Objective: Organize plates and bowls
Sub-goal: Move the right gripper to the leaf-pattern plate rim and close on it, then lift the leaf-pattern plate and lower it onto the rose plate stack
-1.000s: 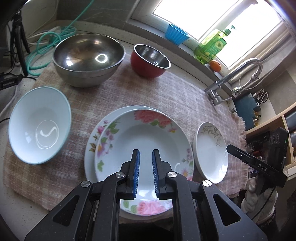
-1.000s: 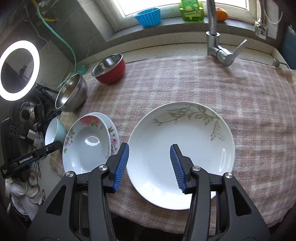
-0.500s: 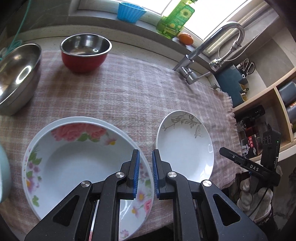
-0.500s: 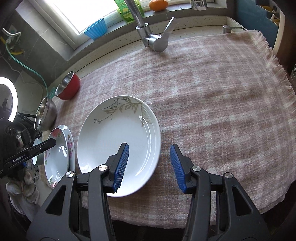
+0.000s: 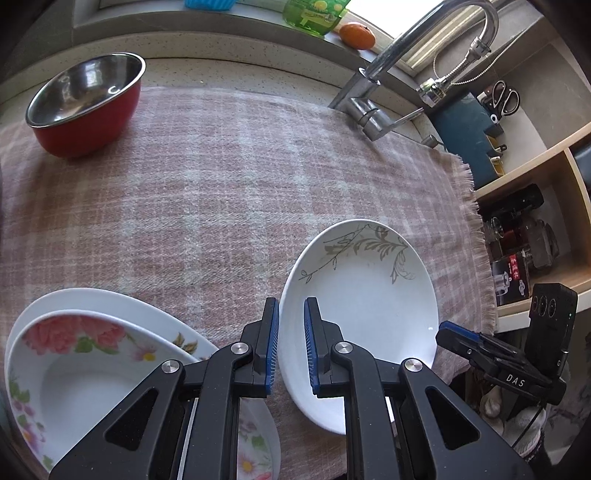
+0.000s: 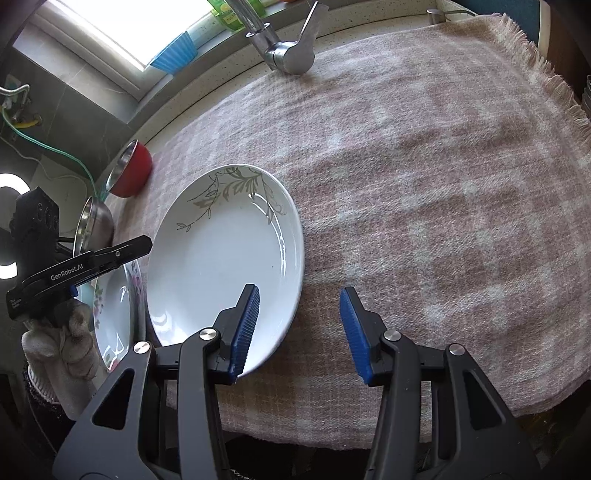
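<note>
Left hand-held gripper [image 5: 291,341]: jaws nearly together, narrow gap, nothing between the pads, tips hovering over the left rim of the white plate with the grey leaf pattern [image 5: 364,288]; can't tell if a pad touches the rim. Right hand-held gripper [image 6: 299,332]: jaws about half apart, holding nothing; its left pad [image 6: 245,326] overlaps the near right rim of that same leaf plate [image 6: 221,258], its right pad sits over bare cloth, so the rim lies inside the gap but isn't pinched. Leaf plate rests flat on the pink checked cloth [image 5: 221,184] covering the counter, near the front edge. Just left of it, two stacked floral plates [image 5: 92,354]: the rose-printed one on top, a wider white one under it, close to the leaf plate; contact unclear. Red bowl with steel interior [image 5: 86,105] is upright at the far left of the cloth, well apart from the plates. In the right wrist view a steel bowl [image 6: 94,229] shows beyond the floral stack, near the red bowl. Faucet [image 5: 373,110] stands at the back edge of the cloth. On the sill: blue cup [image 6: 173,55], green bottle [image 5: 314,14], an orange [image 5: 356,35]. A gloved hand [image 6: 62,343] holds the left unit.
</note>
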Demonstrator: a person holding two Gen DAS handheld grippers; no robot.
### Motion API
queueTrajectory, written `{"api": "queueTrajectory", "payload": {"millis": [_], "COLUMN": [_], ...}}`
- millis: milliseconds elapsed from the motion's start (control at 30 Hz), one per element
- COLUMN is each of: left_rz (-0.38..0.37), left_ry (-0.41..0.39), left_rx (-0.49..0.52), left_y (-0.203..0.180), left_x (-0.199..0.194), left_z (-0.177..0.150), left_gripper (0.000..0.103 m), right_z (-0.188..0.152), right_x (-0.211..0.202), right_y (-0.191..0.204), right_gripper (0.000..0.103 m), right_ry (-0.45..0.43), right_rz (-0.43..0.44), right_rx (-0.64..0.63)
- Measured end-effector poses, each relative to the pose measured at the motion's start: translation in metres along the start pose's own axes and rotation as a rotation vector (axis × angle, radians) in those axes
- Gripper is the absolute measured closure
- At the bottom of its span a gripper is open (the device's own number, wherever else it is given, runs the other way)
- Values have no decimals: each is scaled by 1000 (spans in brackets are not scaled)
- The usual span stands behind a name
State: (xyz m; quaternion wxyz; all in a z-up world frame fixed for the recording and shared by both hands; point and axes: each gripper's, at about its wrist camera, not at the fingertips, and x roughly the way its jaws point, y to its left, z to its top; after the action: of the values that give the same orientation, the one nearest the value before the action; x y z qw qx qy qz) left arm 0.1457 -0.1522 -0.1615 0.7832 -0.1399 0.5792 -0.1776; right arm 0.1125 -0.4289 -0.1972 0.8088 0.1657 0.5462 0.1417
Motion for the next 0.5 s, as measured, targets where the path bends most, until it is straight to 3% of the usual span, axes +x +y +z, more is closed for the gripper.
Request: {"api": "queueTrajectory", "payload": {"millis": [233, 367, 500], "left_rz": [13, 13, 8], "left_ry": [17, 29, 46], "left_rx": [-10, 2, 16], "left_y": [5, 4, 0], "left_x": [5, 8, 14], "left_z": [5, 4, 5], "left_gripper": [91, 91, 91], "right_z": [2, 3, 6], "right_x": [11, 16, 22], "right_y": [-1, -3, -7], "right_gripper": [65, 81, 88], "right_ry": [22, 32, 47], "right_rz": [27, 33, 40], "right_rx": [16, 27, 43]}}
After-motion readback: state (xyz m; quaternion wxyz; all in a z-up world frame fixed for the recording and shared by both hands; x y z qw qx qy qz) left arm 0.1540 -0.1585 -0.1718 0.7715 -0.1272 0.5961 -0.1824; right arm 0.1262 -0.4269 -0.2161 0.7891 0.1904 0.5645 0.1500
